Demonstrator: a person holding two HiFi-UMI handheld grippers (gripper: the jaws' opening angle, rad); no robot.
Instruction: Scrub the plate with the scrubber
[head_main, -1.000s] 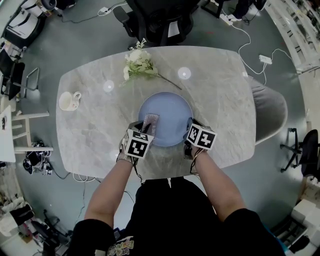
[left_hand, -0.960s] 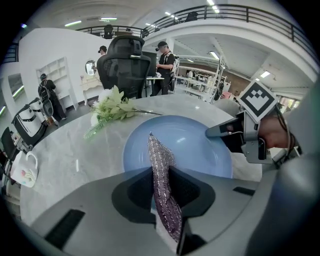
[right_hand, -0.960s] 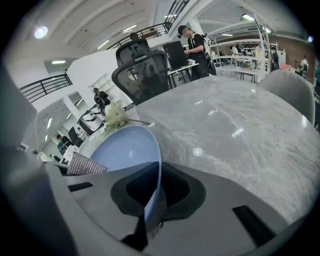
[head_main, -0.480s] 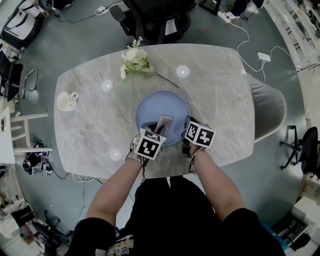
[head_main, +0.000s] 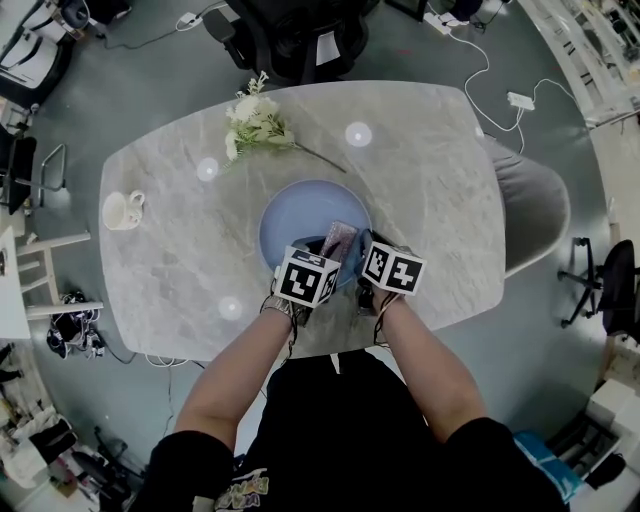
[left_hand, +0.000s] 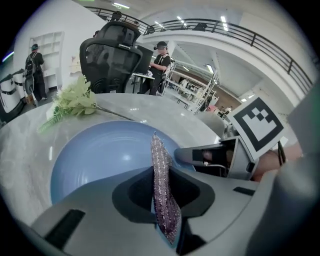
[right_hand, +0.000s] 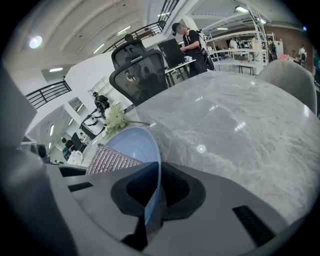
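A pale blue plate (head_main: 305, 215) lies on the marble table, a little nearer the person than the middle. My left gripper (head_main: 330, 250) is shut on a purple-grey scrubber (head_main: 338, 240), which rests on the plate's near right part. In the left gripper view the scrubber (left_hand: 162, 185) stands edge-on between the jaws above the plate (left_hand: 95, 155). My right gripper (head_main: 365, 262) is shut on the plate's near right rim. The right gripper view shows that rim (right_hand: 152, 200) pinched between the jaws, with the scrubber (right_hand: 112, 160) just to the left.
A bunch of white flowers (head_main: 255, 120) lies beyond the plate, its stem reaching toward it. A white cup (head_main: 120, 210) stands at the table's left end. A black office chair (head_main: 290, 30) is behind the table and a grey chair (head_main: 535, 215) at its right.
My left gripper has carried the scrubber across the plate from its near left part to its near right, close to the right gripper. The right gripper has kept its hold on the rim.
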